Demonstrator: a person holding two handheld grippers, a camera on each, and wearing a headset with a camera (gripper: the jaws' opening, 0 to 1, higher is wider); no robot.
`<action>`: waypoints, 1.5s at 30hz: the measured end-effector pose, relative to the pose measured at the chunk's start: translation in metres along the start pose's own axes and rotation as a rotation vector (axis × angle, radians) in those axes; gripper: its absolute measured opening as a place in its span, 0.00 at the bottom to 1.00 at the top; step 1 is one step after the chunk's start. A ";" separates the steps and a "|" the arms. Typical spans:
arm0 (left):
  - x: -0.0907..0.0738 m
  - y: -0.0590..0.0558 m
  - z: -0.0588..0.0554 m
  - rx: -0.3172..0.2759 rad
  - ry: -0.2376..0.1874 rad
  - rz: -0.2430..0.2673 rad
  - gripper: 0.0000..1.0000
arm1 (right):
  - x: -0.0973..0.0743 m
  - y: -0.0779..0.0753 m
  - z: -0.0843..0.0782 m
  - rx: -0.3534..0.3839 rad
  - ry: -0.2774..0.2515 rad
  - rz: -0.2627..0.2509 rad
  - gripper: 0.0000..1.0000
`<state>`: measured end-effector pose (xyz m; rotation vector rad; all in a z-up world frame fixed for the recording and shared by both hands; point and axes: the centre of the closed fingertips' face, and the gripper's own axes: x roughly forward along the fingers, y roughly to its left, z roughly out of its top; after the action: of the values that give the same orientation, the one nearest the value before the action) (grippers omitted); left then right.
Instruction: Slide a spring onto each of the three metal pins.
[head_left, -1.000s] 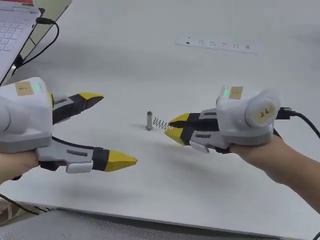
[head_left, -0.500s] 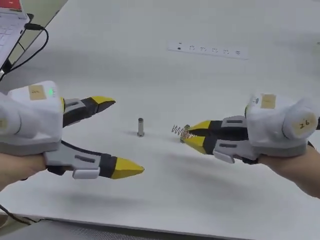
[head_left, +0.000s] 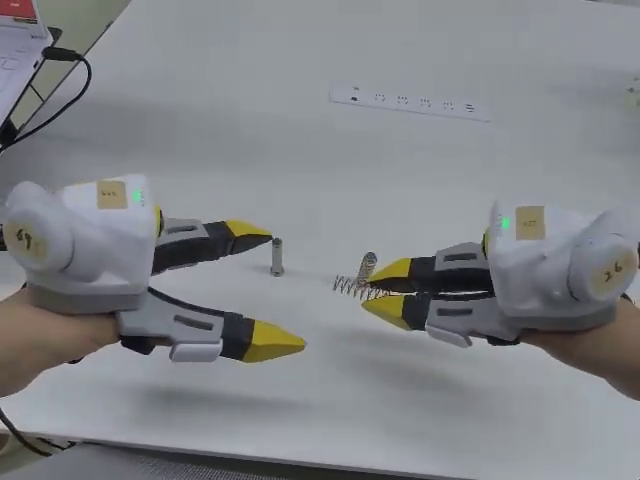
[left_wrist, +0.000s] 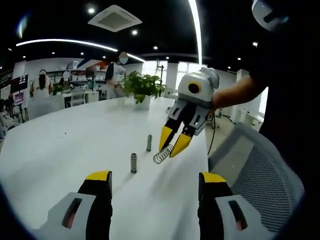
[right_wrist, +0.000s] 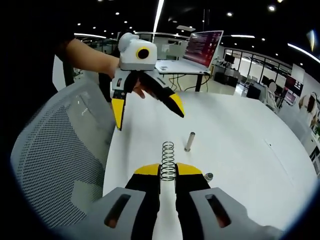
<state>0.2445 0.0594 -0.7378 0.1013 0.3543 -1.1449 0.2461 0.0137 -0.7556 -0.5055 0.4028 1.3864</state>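
Right tool (head_left: 372, 290) clamped on spring (head_left: 348, 284), just right of bare pin (head_left: 277, 256). Left tool (head_left: 285, 290) wide open, empty, just left of bare pin. Second pin (head_left: 368, 265) right of bare pin, sprung or not: cannot tell. Likely early; threading left.

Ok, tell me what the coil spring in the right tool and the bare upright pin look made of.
Thin silvery coil spring: probably steel wire, bright glints on open coils. Short grey upright pin: seemingly metal, smooth cylinder with dull sheen; alloy unclear.
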 end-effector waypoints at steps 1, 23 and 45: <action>0.002 0.000 0.001 -0.008 -0.007 -0.007 0.60 | 0.001 0.002 0.001 -0.004 -0.002 0.007 0.08; 0.034 -0.021 0.004 0.007 0.002 -0.154 0.16 | 0.002 0.013 -0.001 -0.033 -0.007 0.040 0.08; 0.044 -0.028 0.004 -0.047 -0.047 -0.189 0.06 | -0.003 0.017 0.003 -0.028 -0.039 0.092 0.08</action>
<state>0.2363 0.0087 -0.7451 -0.0003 0.3541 -1.3223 0.2285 0.0144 -0.7531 -0.4877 0.3793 1.4900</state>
